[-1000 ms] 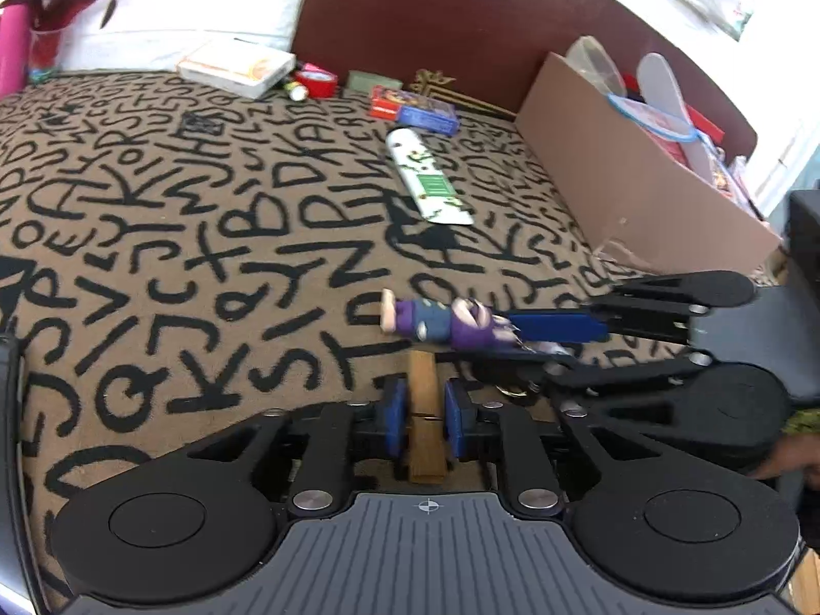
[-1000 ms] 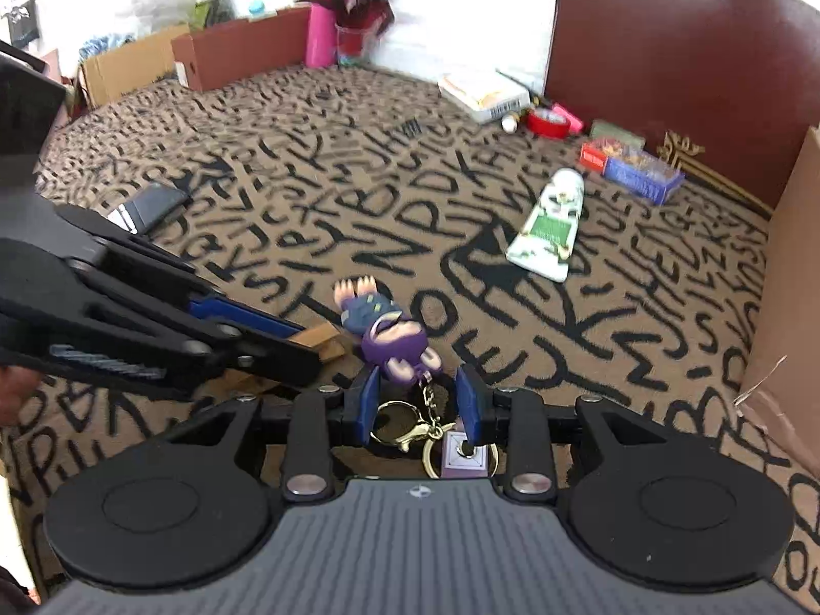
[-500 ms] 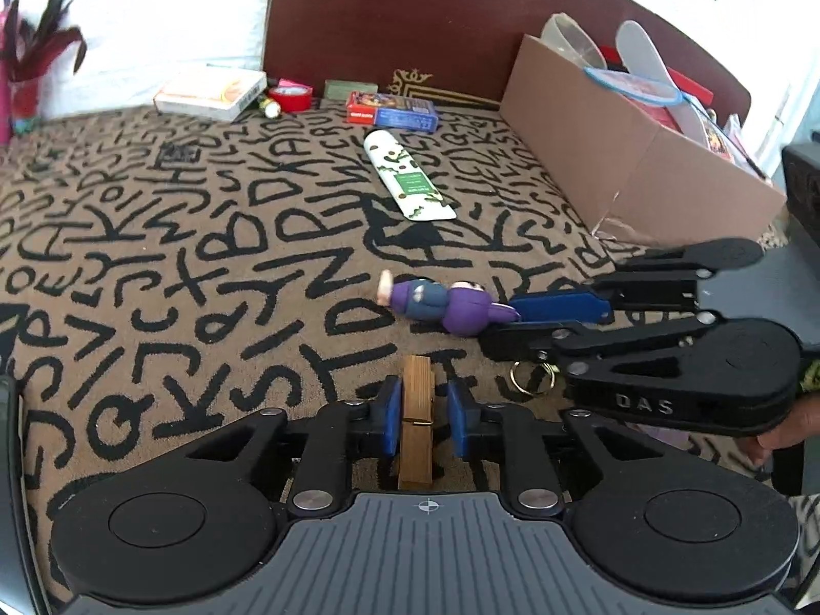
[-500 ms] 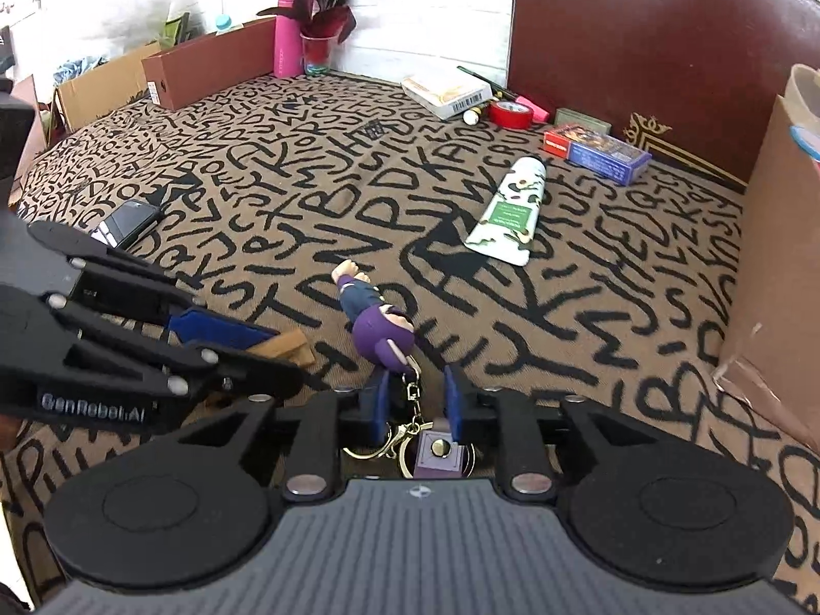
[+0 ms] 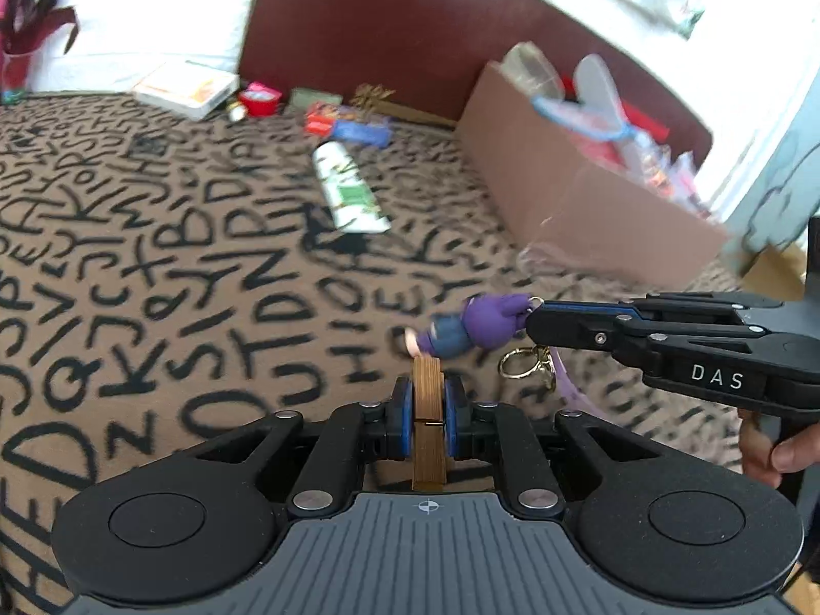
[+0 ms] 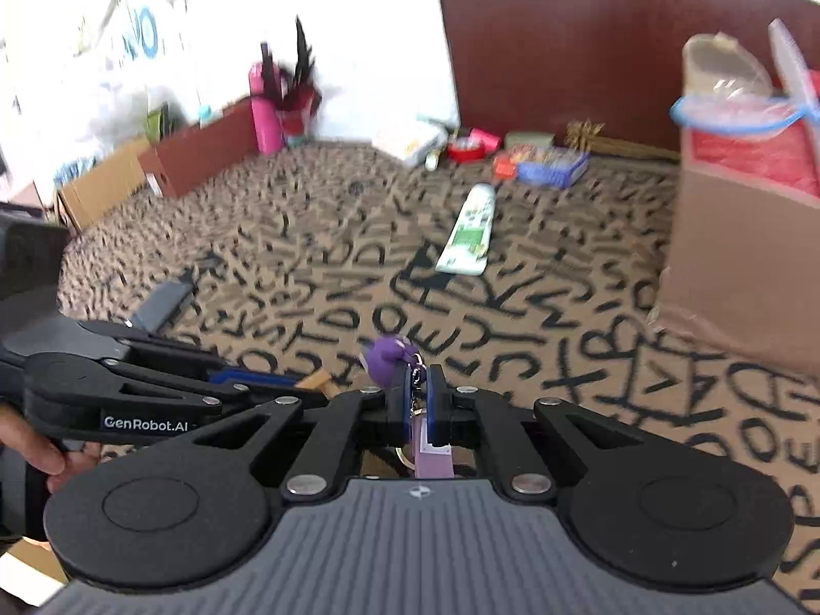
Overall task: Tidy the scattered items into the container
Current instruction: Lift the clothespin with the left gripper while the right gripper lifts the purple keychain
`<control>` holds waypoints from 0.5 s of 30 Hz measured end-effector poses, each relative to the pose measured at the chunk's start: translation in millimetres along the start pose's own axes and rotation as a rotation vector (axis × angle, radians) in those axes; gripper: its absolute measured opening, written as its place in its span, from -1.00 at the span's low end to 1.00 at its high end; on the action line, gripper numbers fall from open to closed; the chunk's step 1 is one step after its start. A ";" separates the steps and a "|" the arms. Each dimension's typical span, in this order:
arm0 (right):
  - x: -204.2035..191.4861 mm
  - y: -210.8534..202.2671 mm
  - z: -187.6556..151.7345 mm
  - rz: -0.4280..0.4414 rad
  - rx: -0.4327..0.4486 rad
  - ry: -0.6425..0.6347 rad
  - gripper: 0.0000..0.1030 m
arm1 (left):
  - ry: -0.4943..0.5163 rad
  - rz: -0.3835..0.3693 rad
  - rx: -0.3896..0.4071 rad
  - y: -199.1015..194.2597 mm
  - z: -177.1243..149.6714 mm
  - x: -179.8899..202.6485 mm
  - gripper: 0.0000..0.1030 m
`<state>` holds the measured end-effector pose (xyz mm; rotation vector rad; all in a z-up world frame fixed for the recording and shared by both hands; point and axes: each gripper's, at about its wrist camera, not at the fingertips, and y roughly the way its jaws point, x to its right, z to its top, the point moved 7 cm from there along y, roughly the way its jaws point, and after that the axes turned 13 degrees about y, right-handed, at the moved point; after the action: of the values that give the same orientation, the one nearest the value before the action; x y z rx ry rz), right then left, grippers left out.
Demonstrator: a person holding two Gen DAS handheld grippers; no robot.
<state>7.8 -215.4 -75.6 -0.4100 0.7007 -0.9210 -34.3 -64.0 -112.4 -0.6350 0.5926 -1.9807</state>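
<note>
Left gripper (image 5: 428, 410) had just clamped wooden clothespin (image 5: 428, 430); right gripper (image 6: 420, 400) had just pinched keychain (image 6: 392, 353) by chain, figure dangling above letter-print rug (image 5: 154, 256). Cardboard box (image 5: 589, 215), likely destination, stood by rug's far right edge.

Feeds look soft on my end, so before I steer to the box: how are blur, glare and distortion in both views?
Left wrist: the rug, tube and box are motion-smeared; the clothespin in the left gripper stays sharp. The window top right is blown out. Right wrist: the rug's far half and the plant are smeared; the keychain in the right gripper is slightly soft. Fisheye bends the edges in both.
</note>
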 end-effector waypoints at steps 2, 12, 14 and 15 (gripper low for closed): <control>2.5 -17.2 9.0 -0.001 0.044 -0.004 -0.99 | 0.011 -0.024 0.023 -4.5 11.4 9.9 -0.85; 28.8 -64.0 21.8 -0.050 0.114 -0.004 -0.98 | 0.066 -0.055 0.102 -8.1 53.3 43.7 -0.84; 29.3 -50.1 5.2 -0.046 0.054 -0.015 -0.76 | 0.045 -0.033 0.071 -4.2 41.9 37.7 -0.84; 28.7 -42.1 -3.9 -0.048 0.025 -0.025 -0.59 | 0.024 -0.028 0.050 -1.9 34.1 33.9 -0.84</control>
<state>-7.6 -262.7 -63.8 -0.4172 0.6579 -0.9677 -27.9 -98.1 -79.2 -0.5922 0.5494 -2.0261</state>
